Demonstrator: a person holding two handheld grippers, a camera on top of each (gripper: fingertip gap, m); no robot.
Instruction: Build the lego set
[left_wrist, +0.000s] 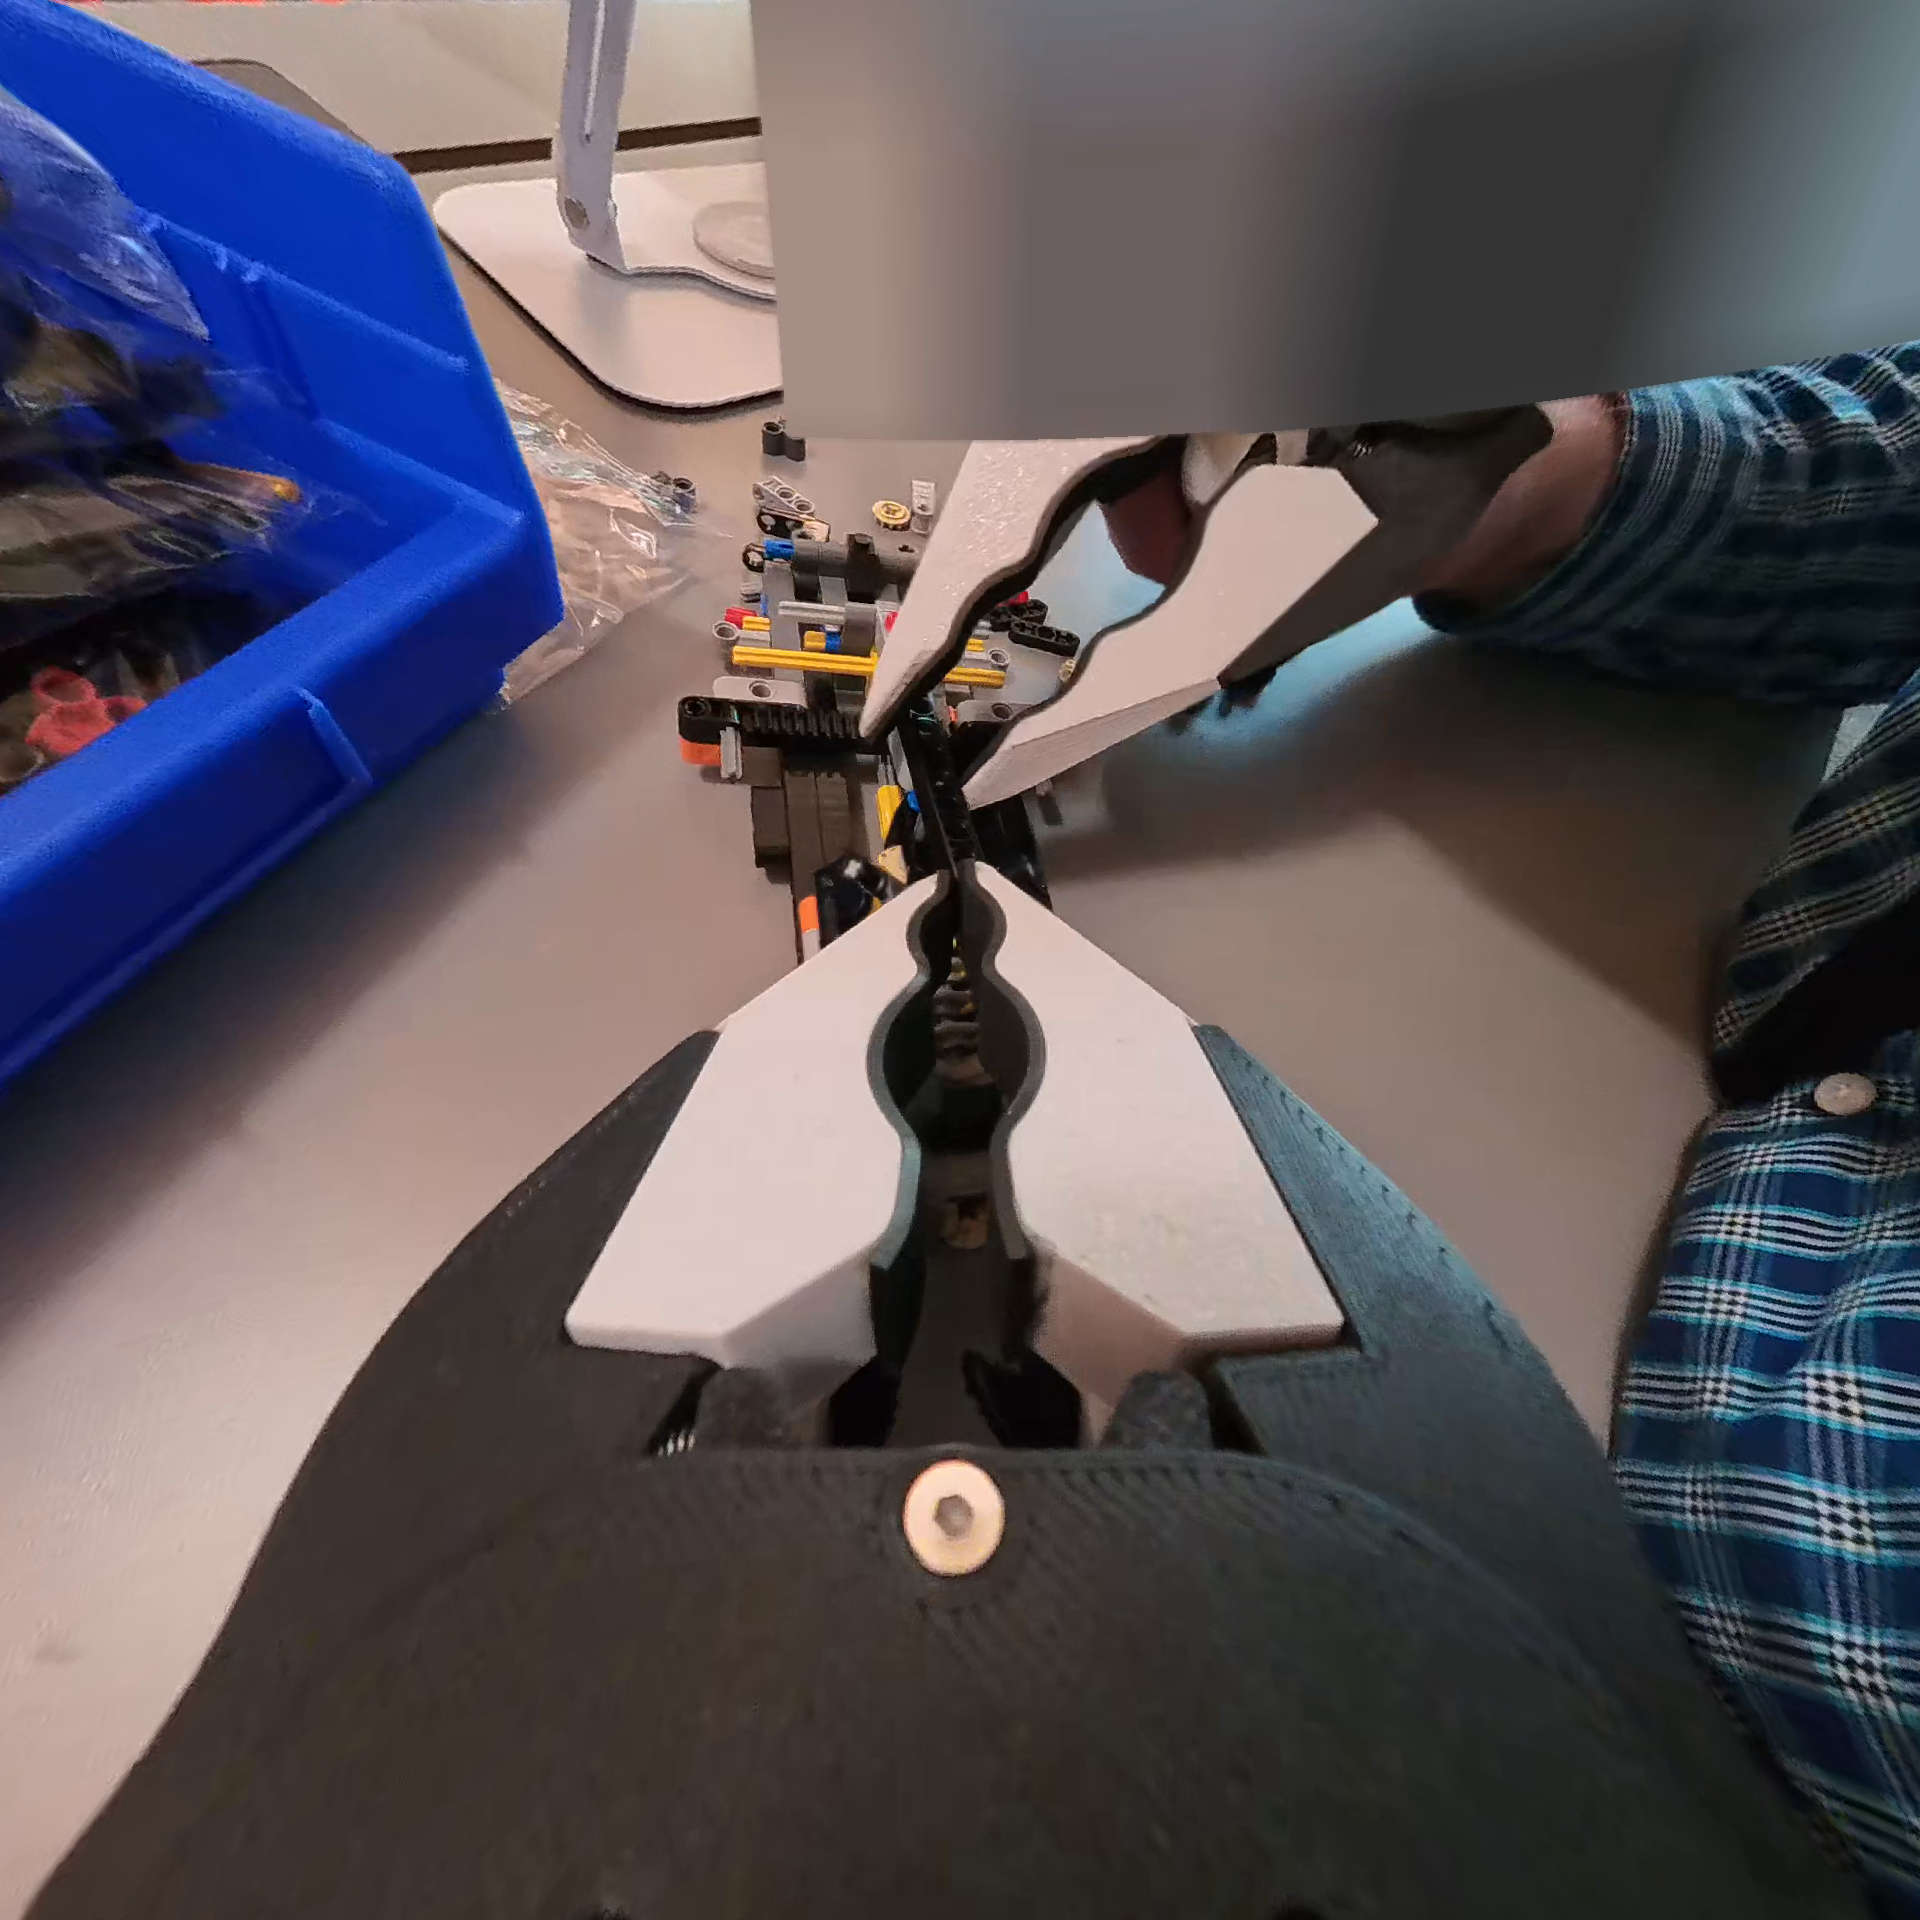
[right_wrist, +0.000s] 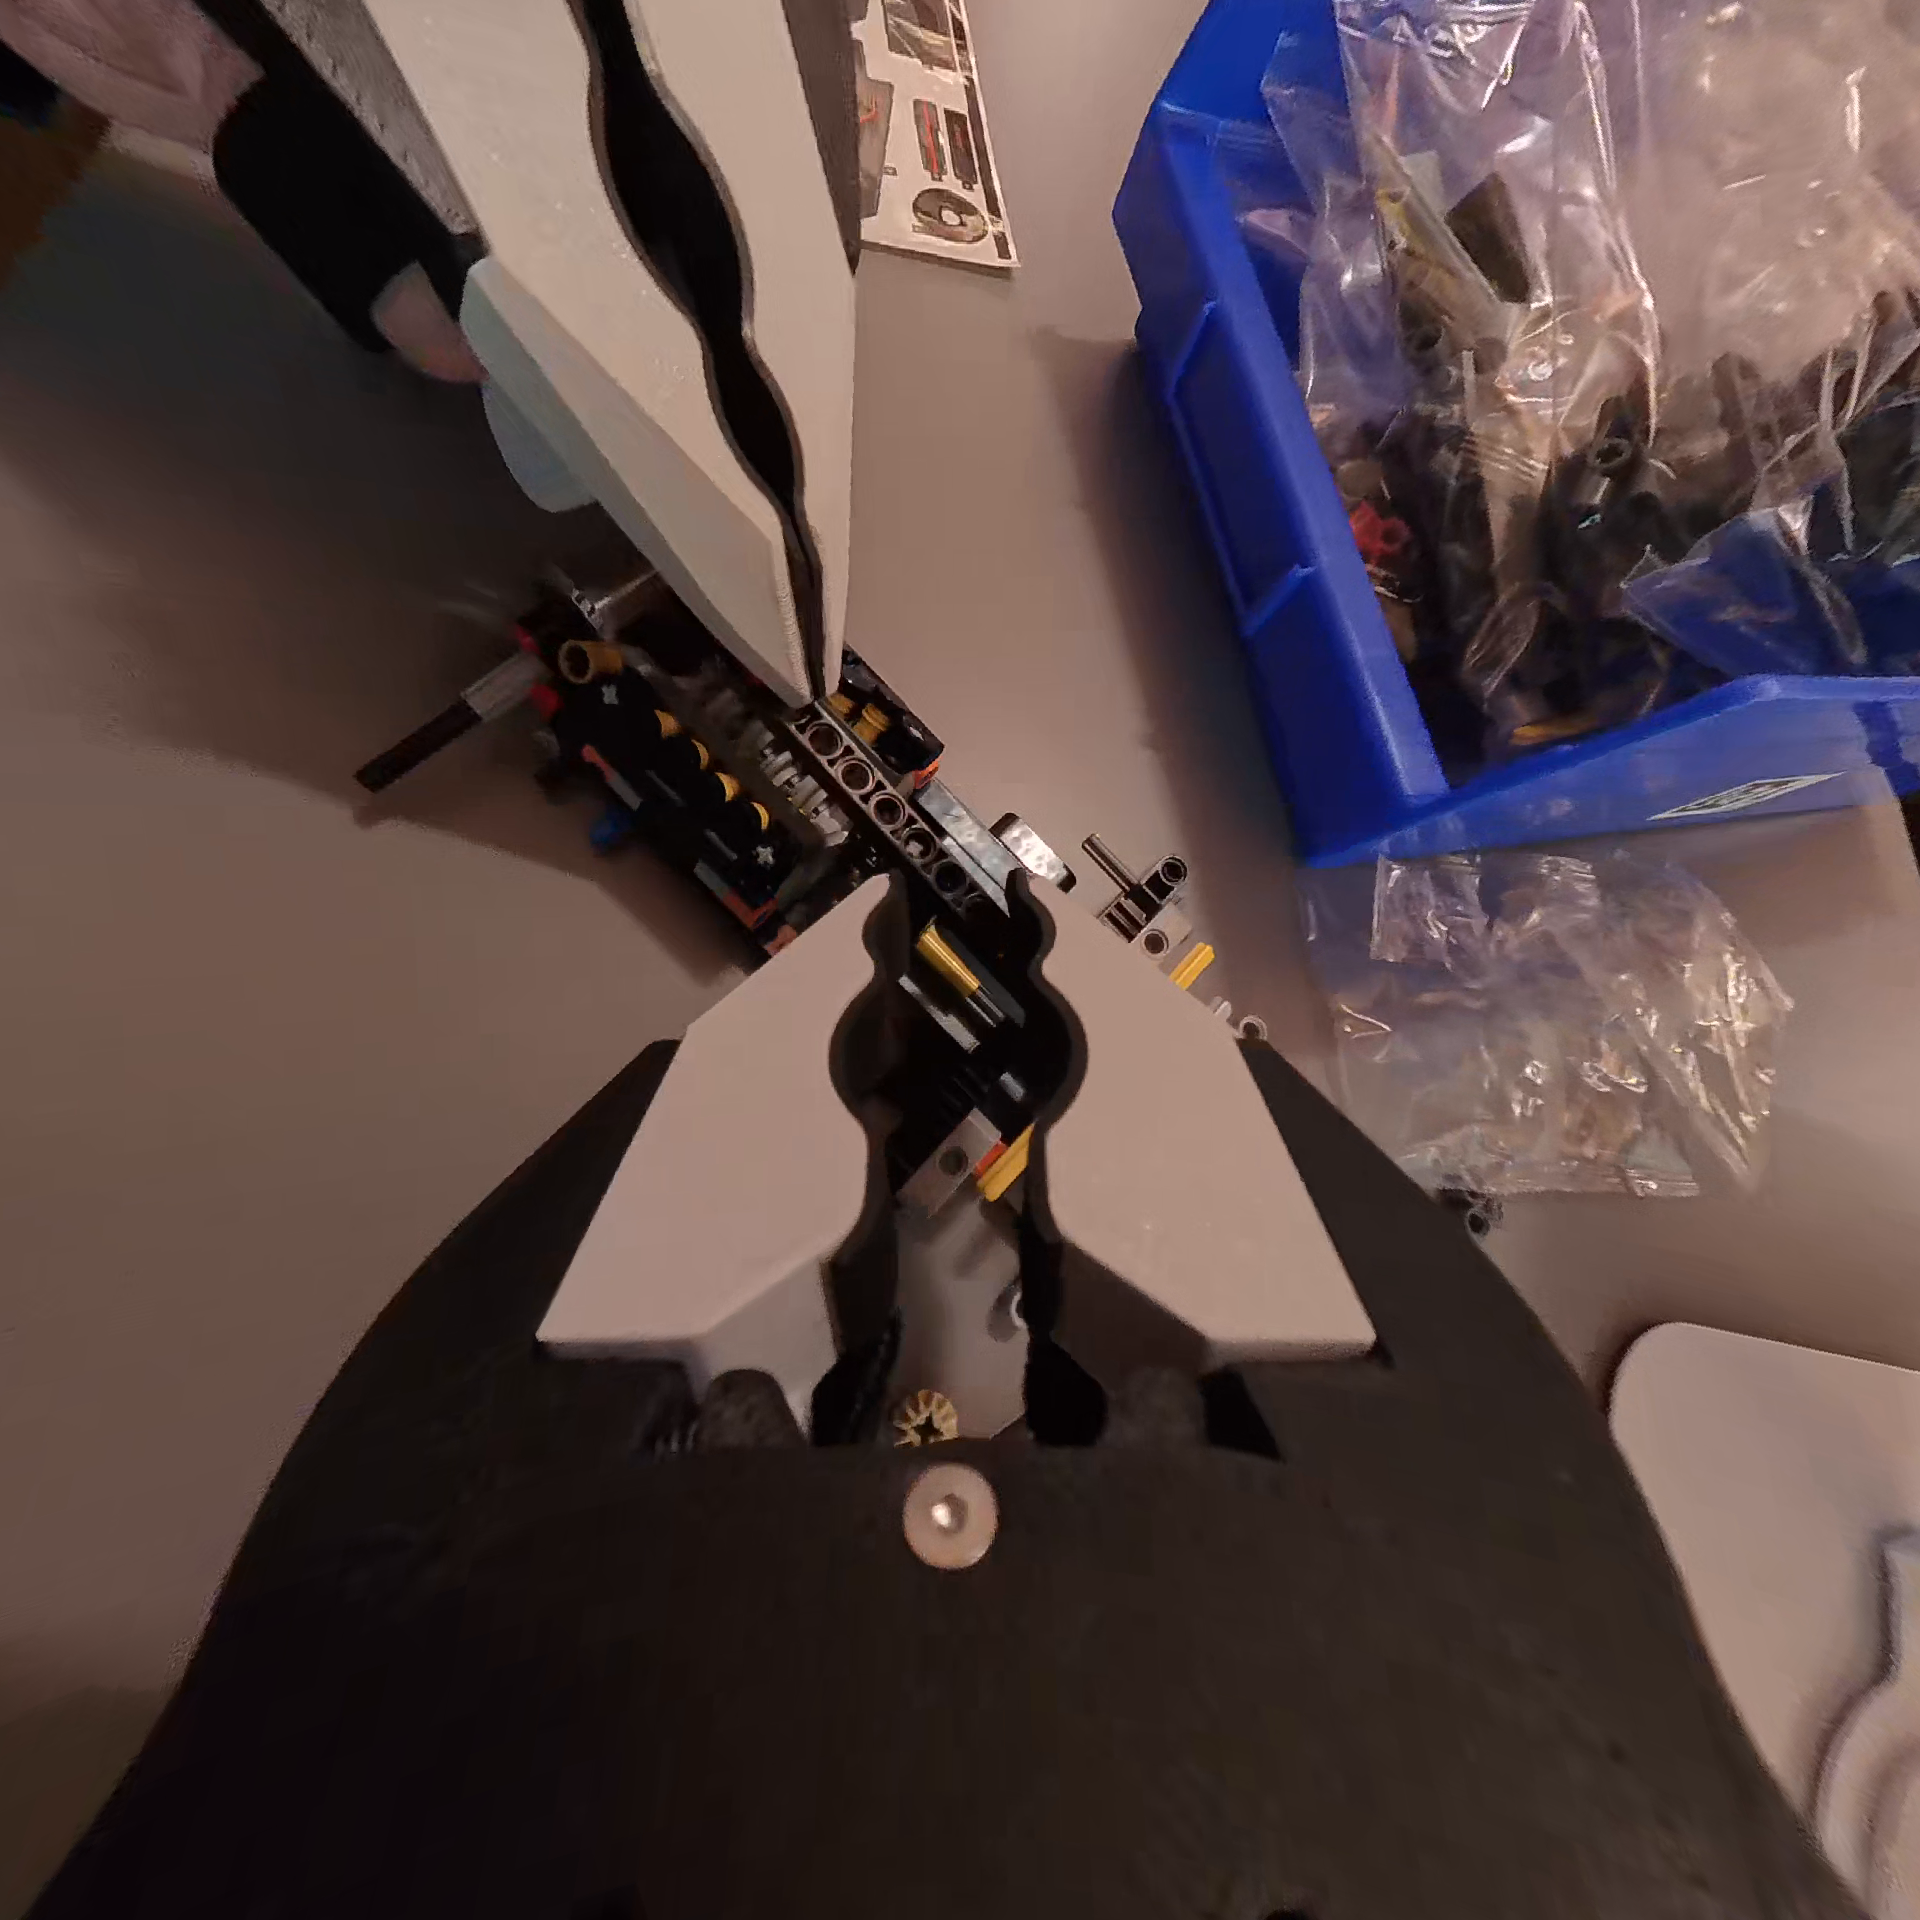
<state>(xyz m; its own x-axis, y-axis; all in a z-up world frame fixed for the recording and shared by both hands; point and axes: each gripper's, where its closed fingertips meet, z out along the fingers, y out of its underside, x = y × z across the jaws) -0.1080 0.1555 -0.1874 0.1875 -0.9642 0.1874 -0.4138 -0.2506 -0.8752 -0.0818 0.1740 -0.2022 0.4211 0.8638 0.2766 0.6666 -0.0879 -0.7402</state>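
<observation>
A partly built lego model (left_wrist: 821, 634) of black, grey and yellow parts lies on the grey table (left_wrist: 416, 1039); it also shows in the right wrist view (right_wrist: 675, 769). A long black beam with holes (right_wrist: 868, 784) sticks out over it, seen edge-on in the left wrist view (left_wrist: 940, 800). My left gripper (left_wrist: 958, 883) is shut on one end of this beam, and it also shows in the right wrist view (right_wrist: 816, 681). My right gripper (right_wrist: 951, 894) is closed round the beam's other end, and it comes in from the upper right in the left wrist view (left_wrist: 920, 764).
A blue bin (right_wrist: 1299, 520) with bags of parts stands beside the model, at the left in the left wrist view (left_wrist: 260, 727). A clear bag (right_wrist: 1538, 1018) and loose pieces (right_wrist: 1143, 904) lie near it. A monitor stand base (left_wrist: 623, 312) is behind. A plaid sleeve (left_wrist: 1766, 1351) is at right.
</observation>
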